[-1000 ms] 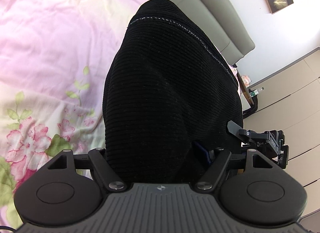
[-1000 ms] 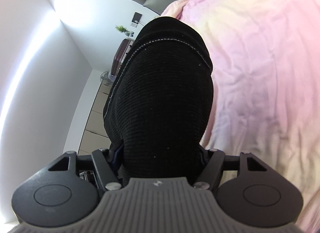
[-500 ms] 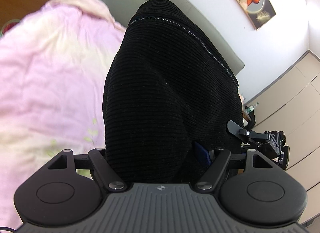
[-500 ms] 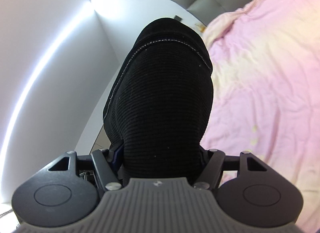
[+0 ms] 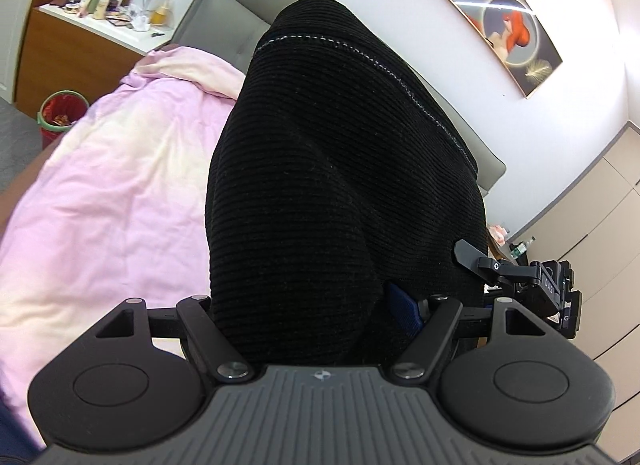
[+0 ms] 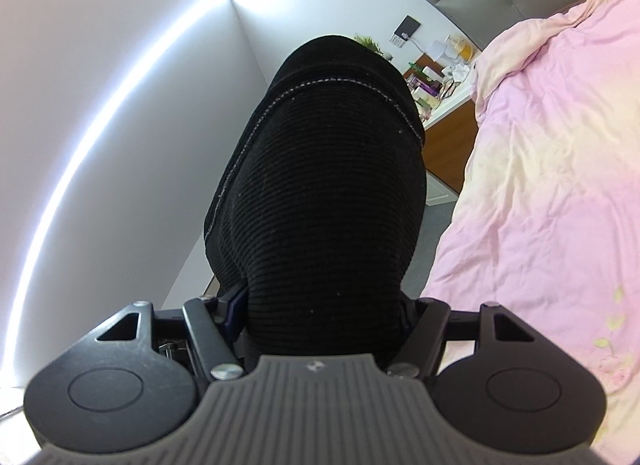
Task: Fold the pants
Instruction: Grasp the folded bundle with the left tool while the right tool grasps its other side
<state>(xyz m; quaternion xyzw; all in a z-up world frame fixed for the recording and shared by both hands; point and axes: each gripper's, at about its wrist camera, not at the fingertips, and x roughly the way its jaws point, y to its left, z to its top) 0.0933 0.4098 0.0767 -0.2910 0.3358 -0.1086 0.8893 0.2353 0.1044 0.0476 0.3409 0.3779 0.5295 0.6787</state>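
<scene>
One pink duvet (image 5: pixel 104 201) covers bed; grey headboard (image 5: pixel 224 21), cluttered dresser (image 5: pixel 80 45) beyond.

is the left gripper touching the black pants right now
Touching. Left wrist view: the black pants sit pinched in the left gripper, fabric bulging from its closed fingers.

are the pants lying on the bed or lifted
Lifted: the pants drape over both grippers, left and right, above the bed. Fingertips are hidden.
</scene>
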